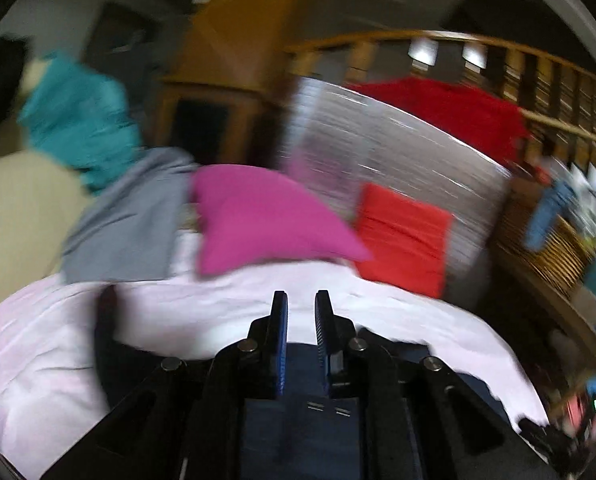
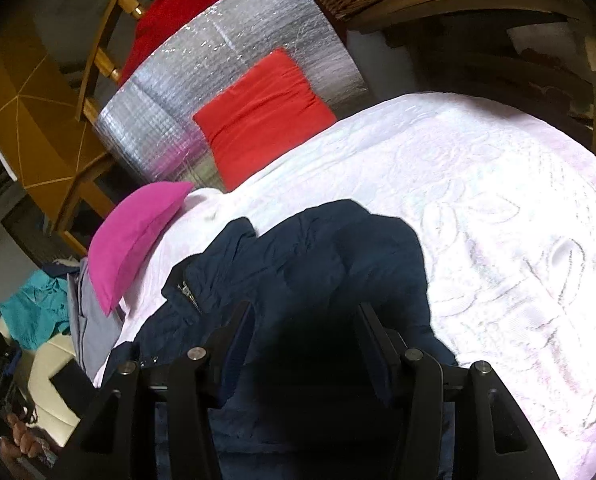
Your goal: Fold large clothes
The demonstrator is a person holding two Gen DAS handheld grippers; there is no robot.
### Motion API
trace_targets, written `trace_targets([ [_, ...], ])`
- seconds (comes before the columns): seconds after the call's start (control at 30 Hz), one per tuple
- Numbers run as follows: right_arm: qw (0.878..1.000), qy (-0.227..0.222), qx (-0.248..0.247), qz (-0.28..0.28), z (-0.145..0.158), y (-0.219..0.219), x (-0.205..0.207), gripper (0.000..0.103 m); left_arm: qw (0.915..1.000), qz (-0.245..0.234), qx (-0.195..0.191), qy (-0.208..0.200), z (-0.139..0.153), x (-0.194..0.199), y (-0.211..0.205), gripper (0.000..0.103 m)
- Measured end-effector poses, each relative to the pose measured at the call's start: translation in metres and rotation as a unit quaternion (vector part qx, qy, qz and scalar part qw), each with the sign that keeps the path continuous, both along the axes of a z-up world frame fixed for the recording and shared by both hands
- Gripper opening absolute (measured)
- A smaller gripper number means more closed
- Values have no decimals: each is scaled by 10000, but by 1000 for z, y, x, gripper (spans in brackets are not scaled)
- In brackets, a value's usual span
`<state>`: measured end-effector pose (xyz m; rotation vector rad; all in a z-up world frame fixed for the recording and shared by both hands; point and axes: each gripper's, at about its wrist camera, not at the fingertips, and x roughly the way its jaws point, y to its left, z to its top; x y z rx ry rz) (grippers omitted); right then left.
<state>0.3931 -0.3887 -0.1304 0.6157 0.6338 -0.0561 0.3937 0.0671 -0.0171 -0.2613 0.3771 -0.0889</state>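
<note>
Left wrist view, blurred: my left gripper has its fingers drawn nearly together, nothing visibly pinched at the tips, dark navy cloth just beneath them. Right wrist view: my right gripper stands half spread over the navy jacket, which lies crumpled at the near edge of the white quilted bed, below the pink cushion; I cannot tell whether the pads grip it

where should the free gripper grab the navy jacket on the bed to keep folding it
Take the navy jacket at the zipper edge near its collar, the one flat hem standing clear on the white bedspread. Come in from the pink pillow side, low along the bedspread. The right gripper already straddles the bunched middle, so a grip there would probably only crumple it.
</note>
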Motion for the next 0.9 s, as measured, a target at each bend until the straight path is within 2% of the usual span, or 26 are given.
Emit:
trace_targets([
  [0.1,10000,-15,71,-8,1,-5,-1,56,9991,-201,374,77,-1,-3,-33,14],
  [0.13,10000,-27,81,-2,2,-7,-1,56,9990,-182,376,148,-3,-3,-33,14],
  [0.17,9999,-54,87,-7,3,-8,-1,56,9991,-134,243,317,-8,0,-28,19],
  [0.2,9999,-68,92,-9,4,-8,-2,56,9986,-81,82,521,-13,6,-22,27],
  [0.23,9999,-80,111,-2,5,-9,-2,56,9967,7,-140,794,-23,14,-9,50],
  [0.3,9999,-63,153,48,4,-9,0,57,9889,435,-558,1303,-46,24,25,66],
  [0.33,9998,-50,165,75,4,-10,1,57,9834,733,-683,1514,-58,26,44,66],
  [0.4,9998,-16,173,124,2,-6,4,57,9653,1399,-1008,1961,-84,24,90,66],
  [0.43,9997,-4,172,149,2,-4,4,57,9535,1674,-1298,2142,-96,21,113,66],
  [0.47,9997,4,160,173,1,-1,5,58,9359,1962,-1769,2330,-111,14,143,66],
  [0.57,9997,10,69,226,1,10,6,59,8936,2609,-2678,2485,-142,-11,208,66],
  [0.67,9996,47,53,285,-3,19,9,59,8695,3102,-2950,2464,-158,-28,250,66],
  [0.73,9994,77,11,338,-5,26,13,59,8664,3204,-3002,2381,-162,-31,267,66],
  [0.77,9992,93,-20,376,-6,31,15,59,8682,3155,-2997,2384,-164,-28,272,66],
  [0.83,9990,110,-37,431,-8,38,18,59,8692,2976,-3106,2438,-173,-20,275,64],
  [0.9,9986,141,-59,504,-10,47,21,59,8655,2735,-3349,2529,-187,-9,278,64],
])
